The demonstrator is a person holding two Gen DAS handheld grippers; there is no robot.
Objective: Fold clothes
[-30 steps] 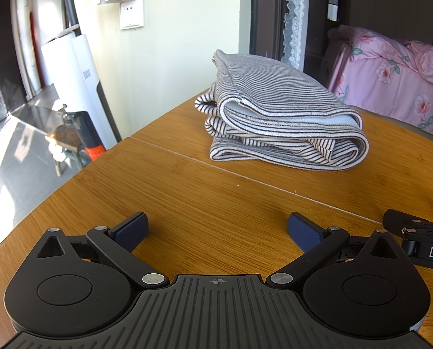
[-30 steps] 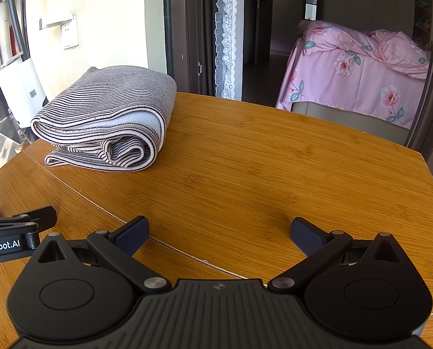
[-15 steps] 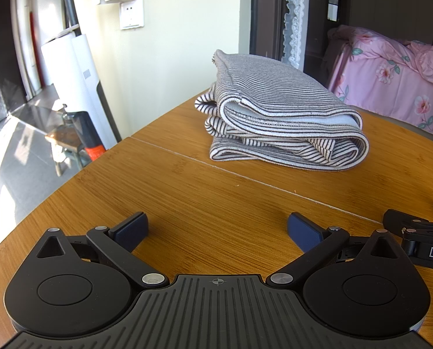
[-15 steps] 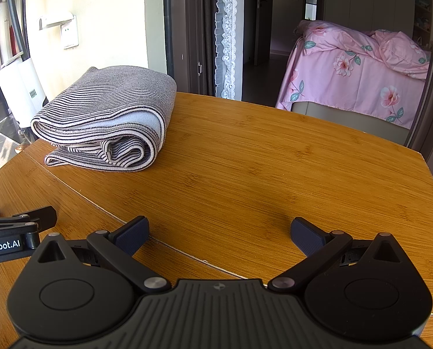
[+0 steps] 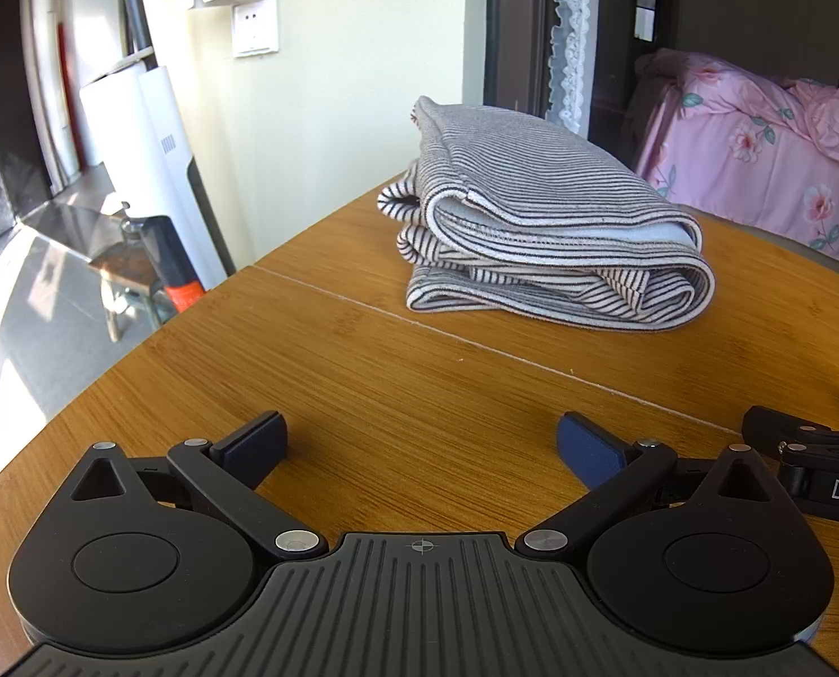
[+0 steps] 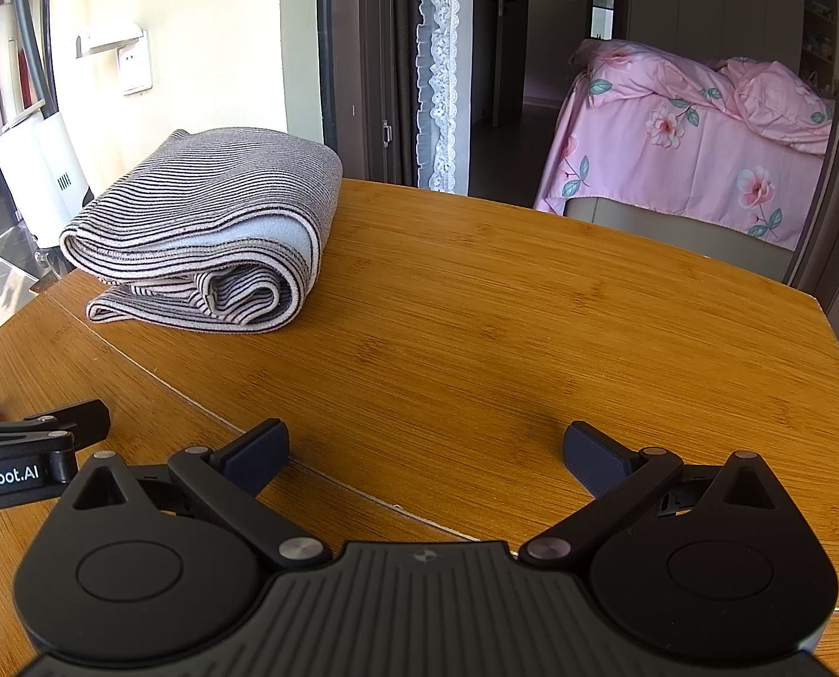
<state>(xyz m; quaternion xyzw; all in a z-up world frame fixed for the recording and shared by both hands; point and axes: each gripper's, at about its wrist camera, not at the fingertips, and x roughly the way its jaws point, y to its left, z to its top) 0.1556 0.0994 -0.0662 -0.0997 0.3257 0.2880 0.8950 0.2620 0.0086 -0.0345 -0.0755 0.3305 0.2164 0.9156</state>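
A black-and-white striped garment (image 5: 538,237) lies folded in a thick bundle at the far side of the round wooden table (image 5: 419,383); it also shows in the right wrist view (image 6: 205,242) at the far left. My left gripper (image 5: 419,445) is open and empty, low over the table, well short of the bundle. My right gripper (image 6: 425,454) is open and empty, low over the table, to the right of the bundle. Each gripper's side shows in the other's view, the right one (image 5: 814,462) and the left one (image 6: 19,457).
A seam (image 5: 476,344) runs across the tabletop in front of the bundle. A wall with a socket (image 5: 256,28) and a white appliance (image 5: 143,141) stand beyond the table's left edge. A bed with pink floral bedding (image 6: 696,130) lies beyond the doorway.
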